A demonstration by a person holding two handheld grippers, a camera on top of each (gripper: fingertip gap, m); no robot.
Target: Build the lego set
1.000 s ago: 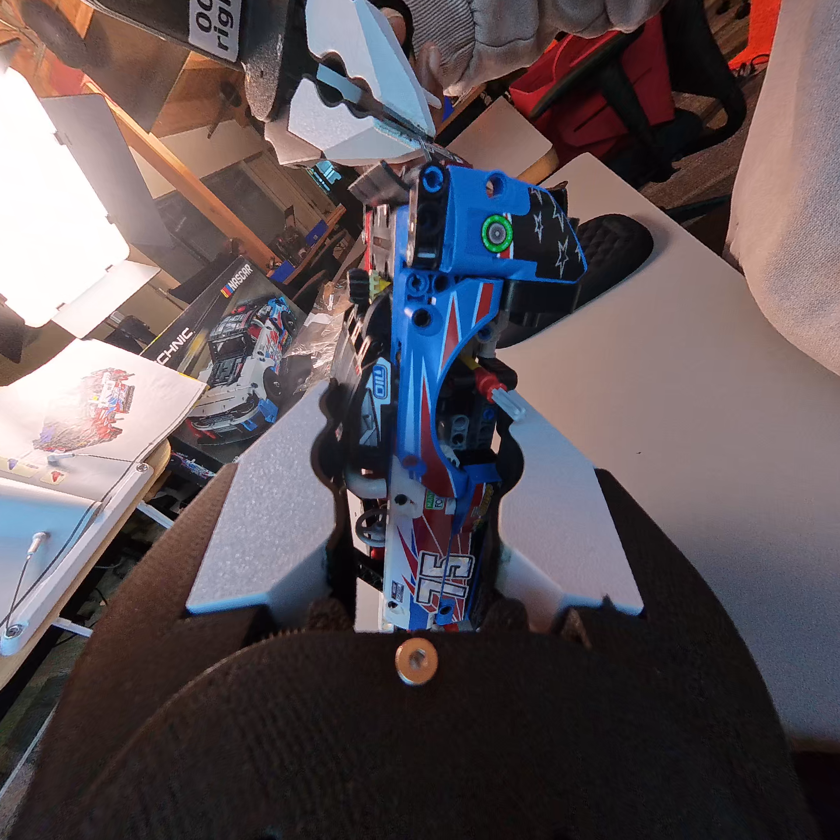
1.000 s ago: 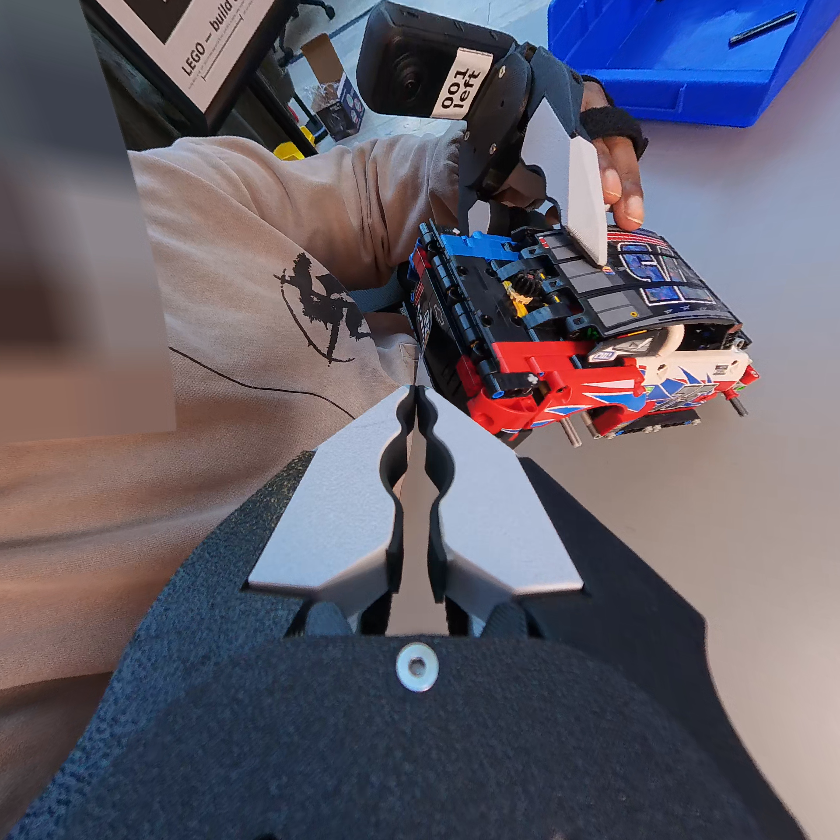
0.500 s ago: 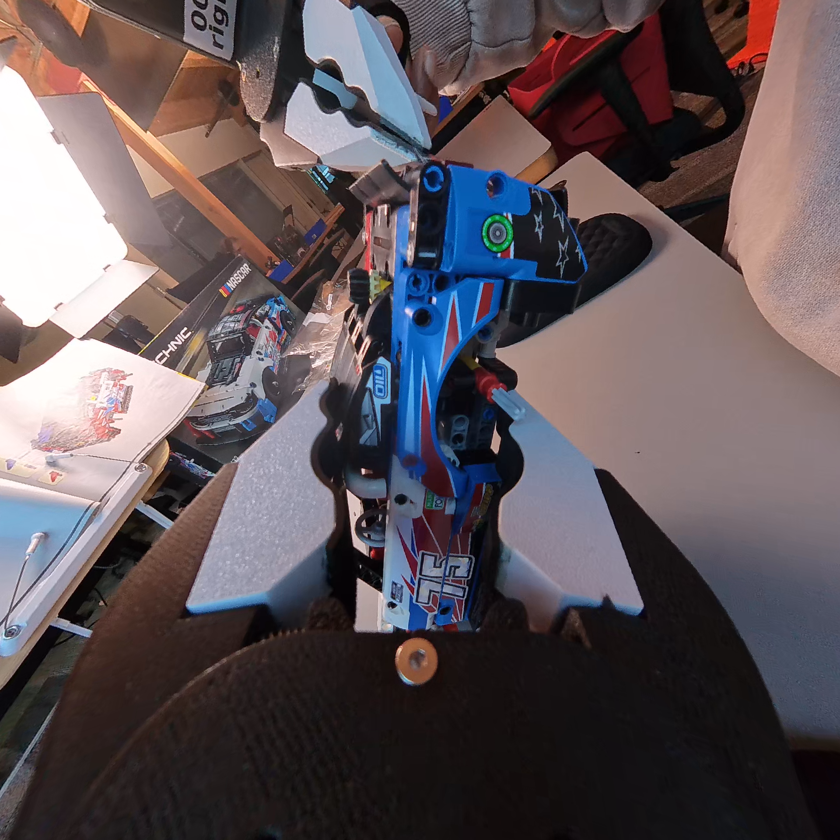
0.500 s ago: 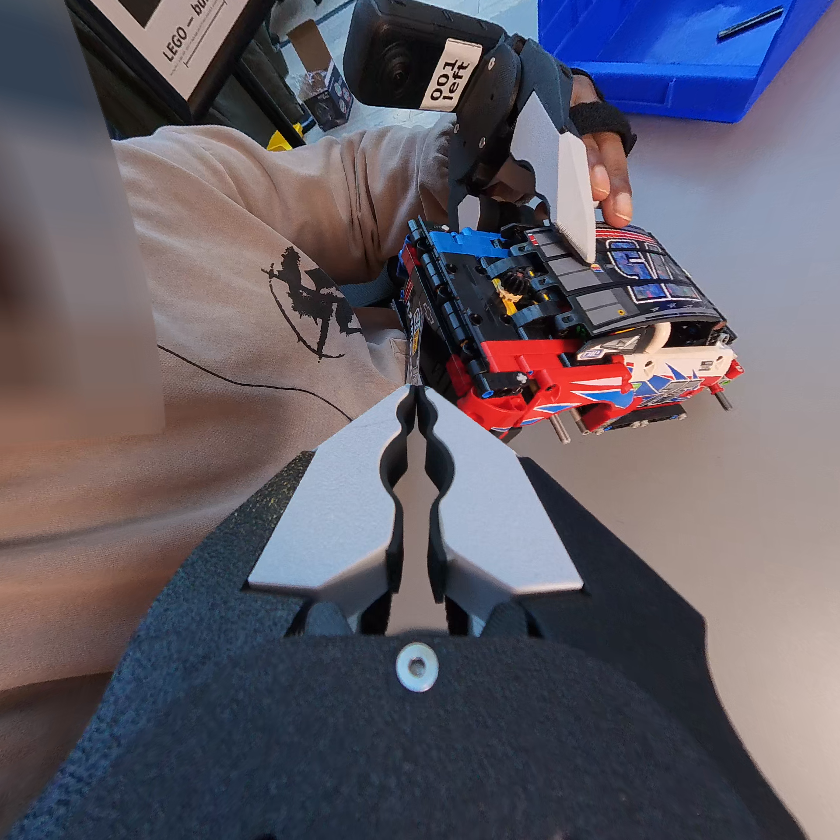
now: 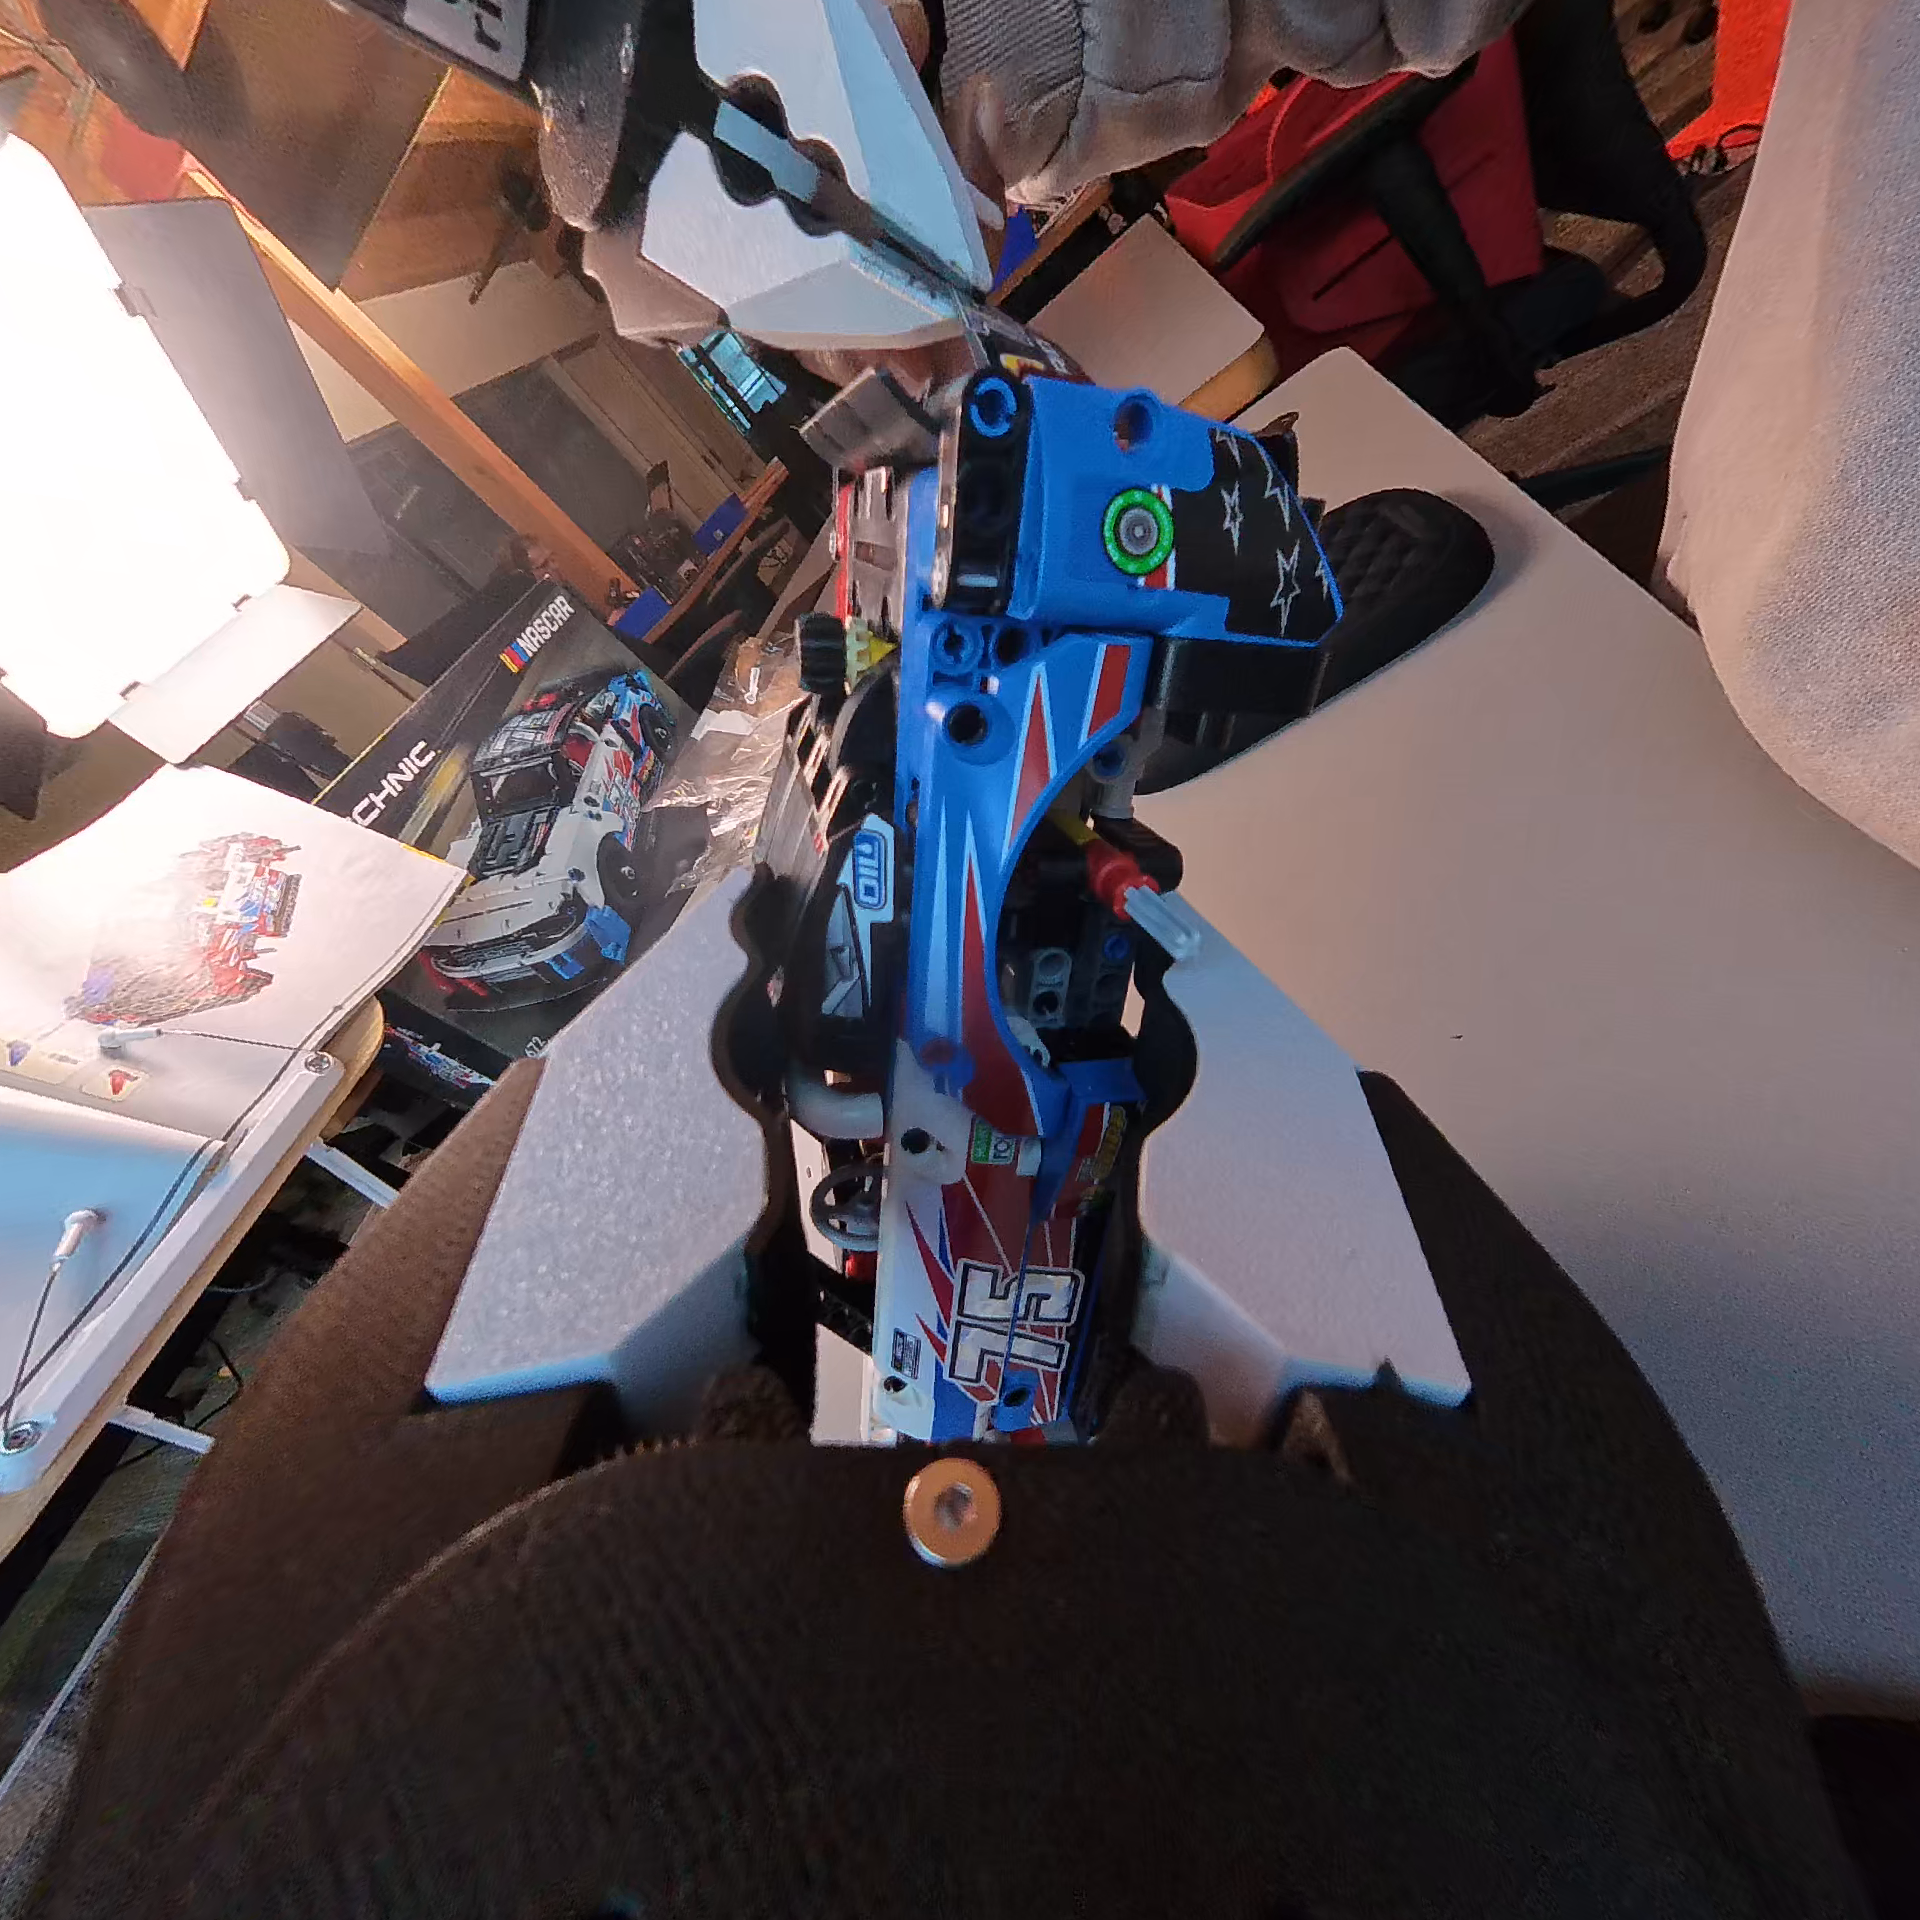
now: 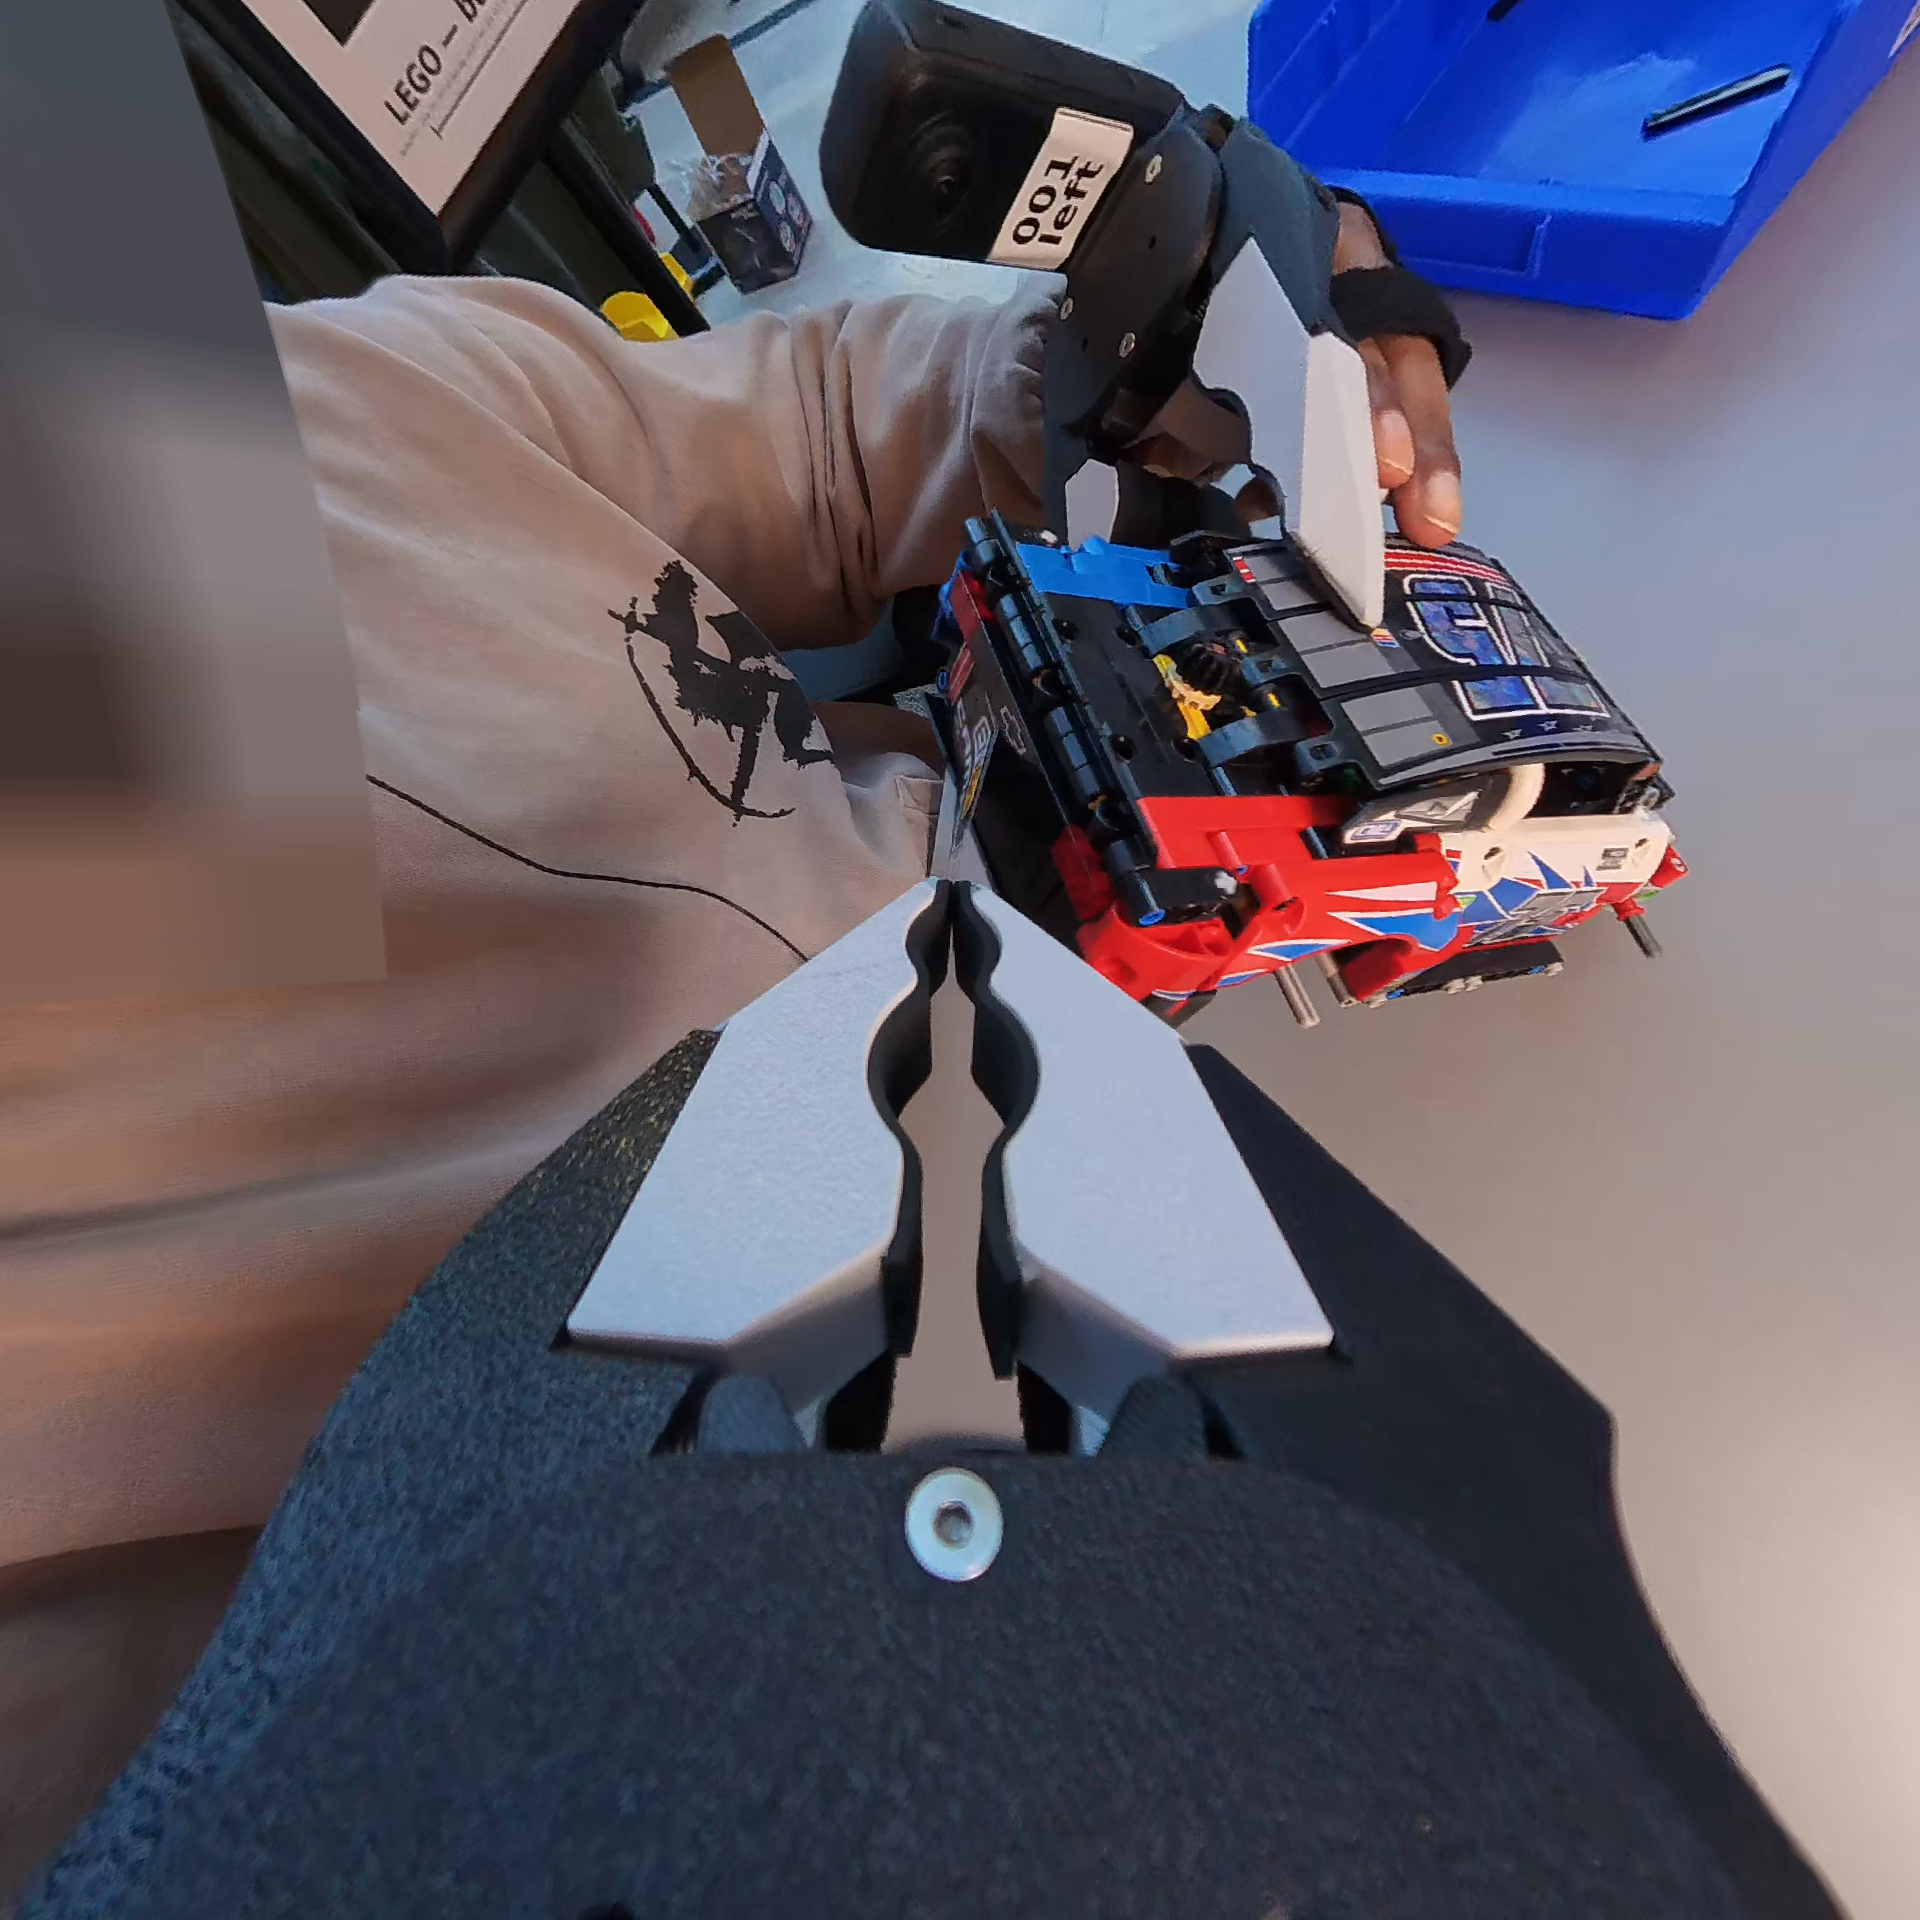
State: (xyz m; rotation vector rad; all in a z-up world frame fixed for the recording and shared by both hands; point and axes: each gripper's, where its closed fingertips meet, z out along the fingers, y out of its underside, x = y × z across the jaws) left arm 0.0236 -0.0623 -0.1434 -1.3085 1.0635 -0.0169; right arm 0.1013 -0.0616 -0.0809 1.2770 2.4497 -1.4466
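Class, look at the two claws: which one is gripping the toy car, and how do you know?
The left claw: its two white fingers sit on either side of the toy car, clamping it. The right claw is shut on nothing, apart from the car.

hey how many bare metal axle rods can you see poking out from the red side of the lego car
3 in the right wrist view: two close together under the red rear panel of the lego car, one and its neighbour, and one at the white front end. The blue side may hide others.
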